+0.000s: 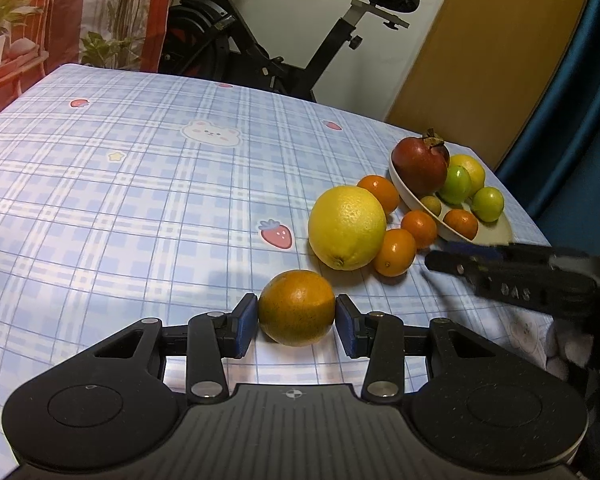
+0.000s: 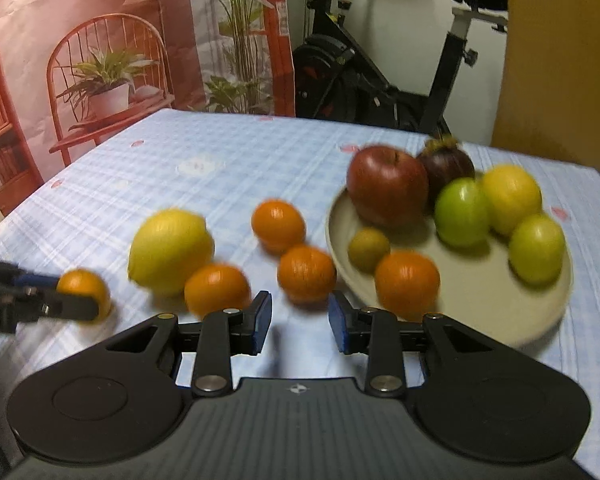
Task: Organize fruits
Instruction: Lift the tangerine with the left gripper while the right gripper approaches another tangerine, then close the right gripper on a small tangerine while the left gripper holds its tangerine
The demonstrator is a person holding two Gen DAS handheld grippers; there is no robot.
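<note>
Left gripper clamped mandarin; underside hidden. Right gripper blurred, fingers narrow, empty; plate rim partly hidden behind right finger.

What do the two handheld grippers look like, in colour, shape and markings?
Both the left gripper and the right gripper are matte black, with a ribbed base, round side housings, silver rivets and blue pads on the jaws. One finger shows faint embossed letters.
</note>
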